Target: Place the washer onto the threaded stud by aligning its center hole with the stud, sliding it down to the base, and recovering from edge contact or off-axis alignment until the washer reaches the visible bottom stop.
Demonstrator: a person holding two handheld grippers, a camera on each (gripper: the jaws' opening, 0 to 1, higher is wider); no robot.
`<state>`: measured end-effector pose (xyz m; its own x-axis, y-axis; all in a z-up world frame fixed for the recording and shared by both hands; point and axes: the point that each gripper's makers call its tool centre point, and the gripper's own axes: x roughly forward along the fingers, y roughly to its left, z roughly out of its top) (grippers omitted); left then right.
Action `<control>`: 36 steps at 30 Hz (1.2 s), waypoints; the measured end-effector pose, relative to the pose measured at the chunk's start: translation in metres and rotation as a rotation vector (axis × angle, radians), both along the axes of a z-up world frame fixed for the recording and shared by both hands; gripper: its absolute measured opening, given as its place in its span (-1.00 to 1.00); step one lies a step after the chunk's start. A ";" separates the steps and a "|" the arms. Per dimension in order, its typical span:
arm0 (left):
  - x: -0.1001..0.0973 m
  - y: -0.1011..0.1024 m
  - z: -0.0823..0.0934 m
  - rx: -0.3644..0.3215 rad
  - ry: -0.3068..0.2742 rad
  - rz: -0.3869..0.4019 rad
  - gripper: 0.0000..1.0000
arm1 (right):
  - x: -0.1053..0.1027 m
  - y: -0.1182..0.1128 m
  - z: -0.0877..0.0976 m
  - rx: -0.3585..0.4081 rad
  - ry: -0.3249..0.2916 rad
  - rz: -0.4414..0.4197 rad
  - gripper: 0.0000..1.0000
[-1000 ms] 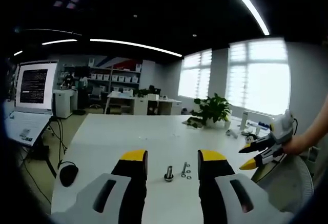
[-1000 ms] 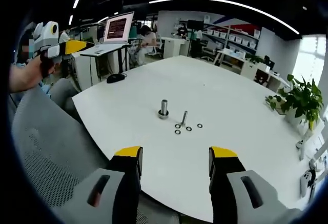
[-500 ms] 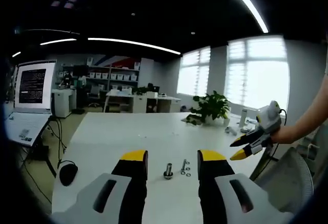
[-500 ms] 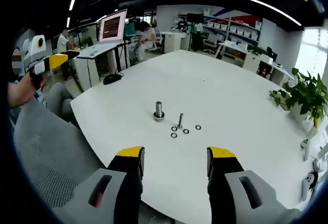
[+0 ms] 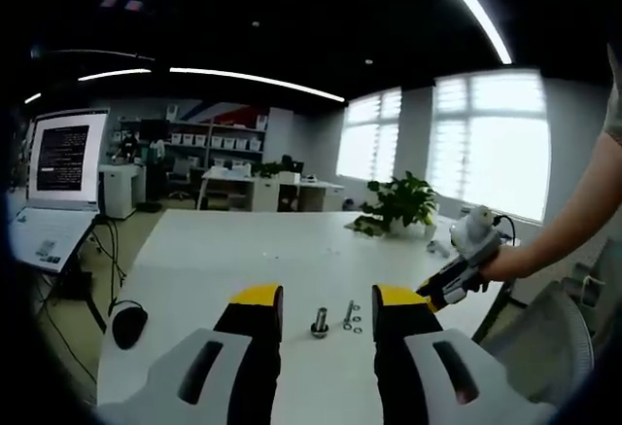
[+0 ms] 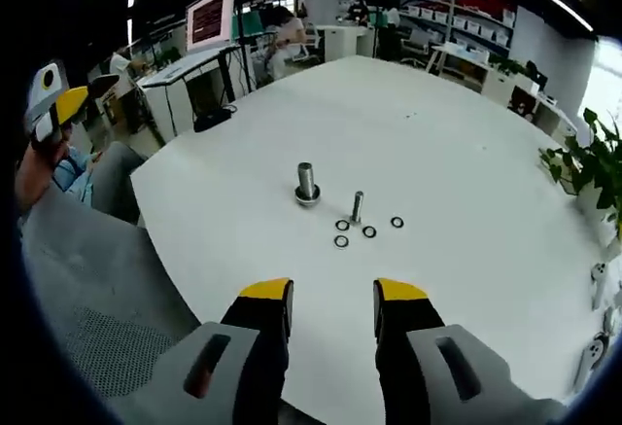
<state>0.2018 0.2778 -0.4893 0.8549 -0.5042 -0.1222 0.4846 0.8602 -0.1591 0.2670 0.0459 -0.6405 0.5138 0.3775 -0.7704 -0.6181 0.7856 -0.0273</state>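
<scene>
On the white table (image 6: 457, 153) a thick threaded stud (image 6: 307, 184) stands upright on its base. A thinner stud (image 6: 357, 205) stands just right of it, with several small dark washers (image 6: 342, 225) lying flat around it. My right gripper (image 6: 333, 294) is open and holds nothing, short of the table edge and pointing at the studs. My left gripper (image 5: 328, 299) is also open and holds nothing. The thick stud (image 5: 320, 324), the thin stud (image 5: 348, 314) and the washers (image 5: 356, 326) show between its jaws, farther off. The right gripper (image 5: 449, 277) enters from the right in a hand. The left gripper (image 6: 53, 104) shows at the far left.
A grey mesh chair (image 6: 87, 289) sits before the table's near edge. A black mouse (image 5: 129, 326) lies at the table's left end, beside a laptop (image 5: 44, 235) and a monitor (image 5: 66, 158). A potted plant (image 5: 403, 206) stands at the far end.
The right gripper has moved in closer to the table and studs, and its jaws have narrowed a little. The left gripper has hardly moved.
</scene>
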 end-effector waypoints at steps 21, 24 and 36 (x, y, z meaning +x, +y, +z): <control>0.006 0.010 -0.008 0.009 0.036 0.047 -0.35 | 0.066 -0.030 -0.025 -0.089 0.058 -0.014 -0.46; 0.006 0.012 -0.008 0.007 0.037 0.055 -0.35 | 0.078 -0.034 -0.033 -0.085 0.063 -0.010 -0.47; 0.011 0.021 -0.009 0.024 0.040 0.107 -0.36 | 0.125 -0.036 -0.080 -0.034 0.129 0.016 -0.49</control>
